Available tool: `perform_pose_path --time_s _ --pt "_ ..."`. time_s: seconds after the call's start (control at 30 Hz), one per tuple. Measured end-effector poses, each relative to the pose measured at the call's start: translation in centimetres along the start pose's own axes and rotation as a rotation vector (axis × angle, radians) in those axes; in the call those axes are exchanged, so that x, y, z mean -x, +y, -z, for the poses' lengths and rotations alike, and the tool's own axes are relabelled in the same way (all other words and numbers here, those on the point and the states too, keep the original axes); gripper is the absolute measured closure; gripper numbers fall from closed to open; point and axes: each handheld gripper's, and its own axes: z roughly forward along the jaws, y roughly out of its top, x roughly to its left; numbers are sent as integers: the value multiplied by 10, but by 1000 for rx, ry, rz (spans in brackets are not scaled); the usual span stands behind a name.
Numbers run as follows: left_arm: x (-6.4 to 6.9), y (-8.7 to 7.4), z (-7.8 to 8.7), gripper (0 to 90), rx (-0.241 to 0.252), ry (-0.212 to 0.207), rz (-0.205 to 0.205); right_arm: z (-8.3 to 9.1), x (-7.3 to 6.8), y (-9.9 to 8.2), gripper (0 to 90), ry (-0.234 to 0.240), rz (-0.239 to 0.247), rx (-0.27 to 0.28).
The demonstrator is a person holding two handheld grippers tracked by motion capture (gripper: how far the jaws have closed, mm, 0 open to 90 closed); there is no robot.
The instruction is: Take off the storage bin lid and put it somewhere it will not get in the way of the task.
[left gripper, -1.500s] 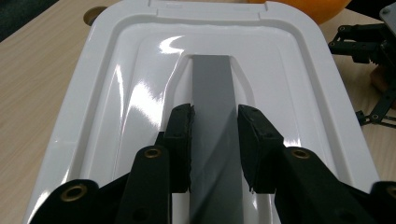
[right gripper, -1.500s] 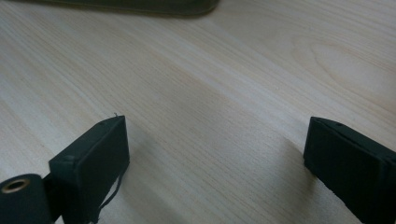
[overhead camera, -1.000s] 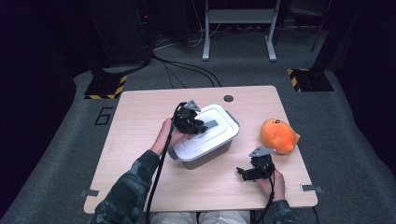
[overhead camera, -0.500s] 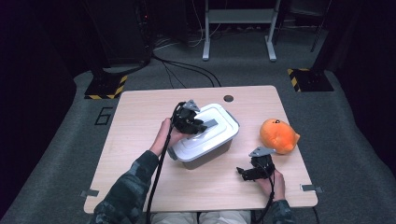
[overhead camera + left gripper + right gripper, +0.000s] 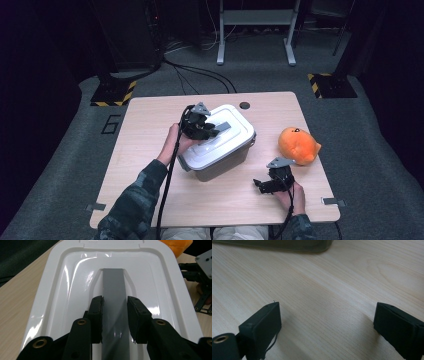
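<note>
1. The left gripper (image 5: 115, 320) is clamped on the grey handle (image 5: 113, 290), a flat strap running down the middle of the white lid (image 5: 70, 290). Its pads press on the strap's two long edges.
2. The lid sits on the grey storage box (image 5: 222, 162), which stands at an angle near the middle of the wooden table (image 5: 150, 125). In the high view the left gripper (image 5: 202, 127) is over the end of the lid nearer the person's left hand (image 5: 175, 142).
3. The right gripper (image 5: 272, 182) rests low over bare table in front of the box, its jaws wide apart with nothing between them. An orange plush toy (image 5: 297, 145) lies just beyond it, well clear of the box.
4. Judging from this, the likely step is lifting the lid. The grip sits off-centre along the strap, so the lid may tip as it rises.
5. The strap looks smooth and glossy; the pads could slide along it under a quick pull.
6. If the lid is snapped on tight, the whole box may come up or skid, since nothing braces it.
7. A swinging lid could knock the right gripper, which is close by.
</note>
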Motion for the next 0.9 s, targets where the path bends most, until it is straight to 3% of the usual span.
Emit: perform_pose_path --time_s 0.33,0.9 --pt "0 7 14 666 14 28 -4 0 0 0 71 -1 1 1" --pt "-17 7 47 666 36 99 37 0 0 0 71 -1 1 1"
